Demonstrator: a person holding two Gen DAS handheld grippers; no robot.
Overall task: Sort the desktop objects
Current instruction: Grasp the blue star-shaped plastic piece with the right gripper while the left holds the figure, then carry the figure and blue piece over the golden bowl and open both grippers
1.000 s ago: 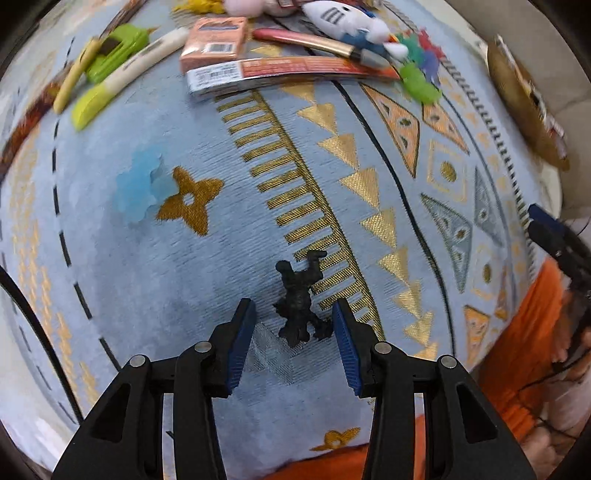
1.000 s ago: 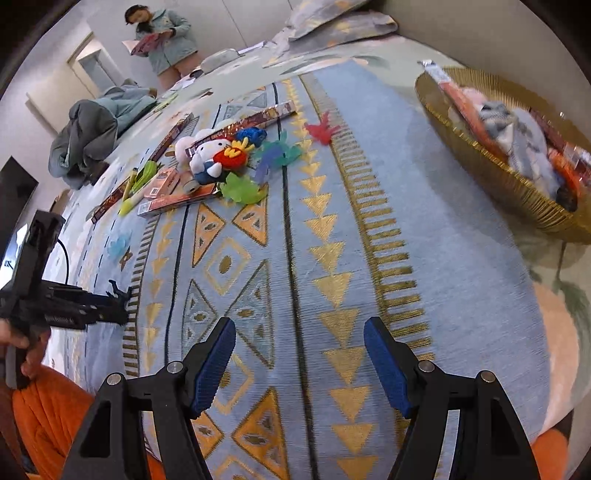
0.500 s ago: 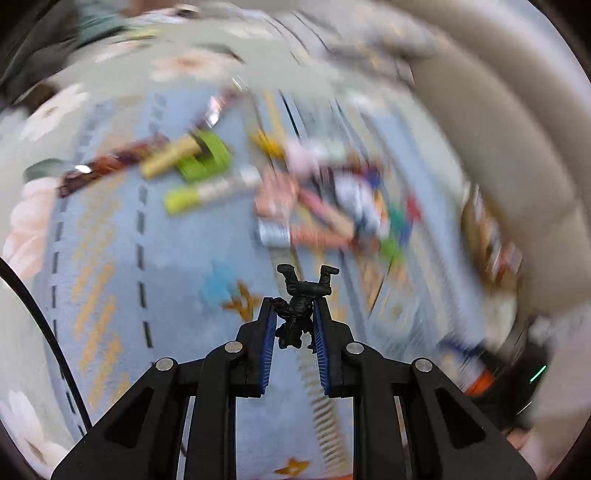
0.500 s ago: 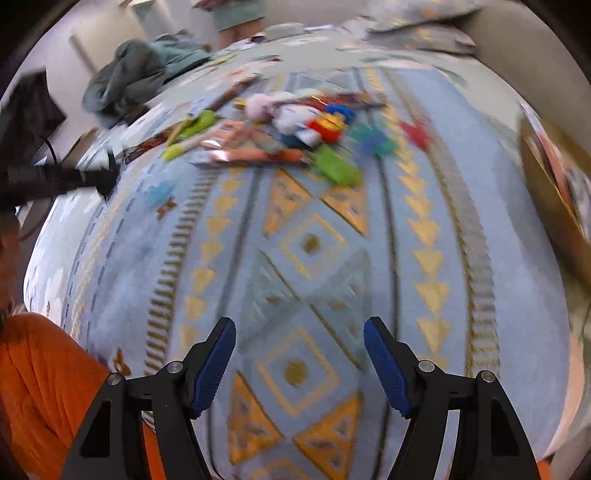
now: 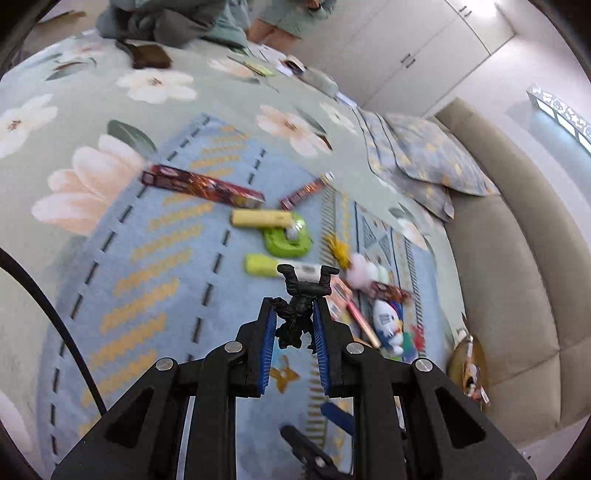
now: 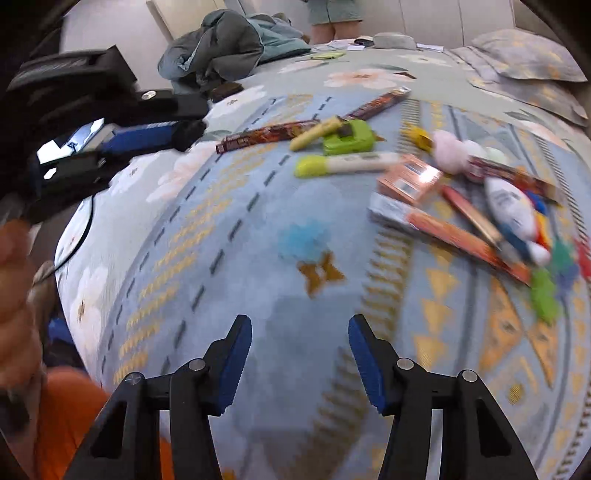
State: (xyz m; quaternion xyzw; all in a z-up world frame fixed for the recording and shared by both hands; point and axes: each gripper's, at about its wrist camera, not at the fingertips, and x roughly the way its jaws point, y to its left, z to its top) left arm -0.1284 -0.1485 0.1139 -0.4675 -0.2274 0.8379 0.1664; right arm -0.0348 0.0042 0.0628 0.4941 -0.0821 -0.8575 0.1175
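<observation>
My left gripper (image 5: pixel 295 314) is shut on a small black toy figure (image 5: pixel 301 295) and holds it in the air above the blue patterned cloth (image 5: pixel 155 295). The figure's legs stick out past the fingertips. The right wrist view shows that gripper (image 6: pixel 192 129) at the upper left. My right gripper (image 6: pixel 300 328) hovers over bare cloth with its jaws closing and nothing between them. A pale blue flower-shaped piece (image 6: pixel 304 238) lies just beyond it. Farther off lie a green gadget (image 6: pixel 347 138), a yellow-green marker (image 6: pixel 343 164), an orange box (image 6: pixel 410 179) and a white plush toy (image 6: pixel 513 210).
A golden basket (image 5: pixel 467 369) with several items stands at the cloth's right end, beside a beige sofa (image 5: pixel 517 258). Pillows (image 5: pixel 424 162) lie at the far right. A heap of clothes (image 6: pixel 229 40) and a standing person (image 6: pixel 332 18) are at the far side.
The left gripper closed on the black figure, lifted it off the cloth and rolled. The right gripper swung left across the cloth and its jaws narrowed.
</observation>
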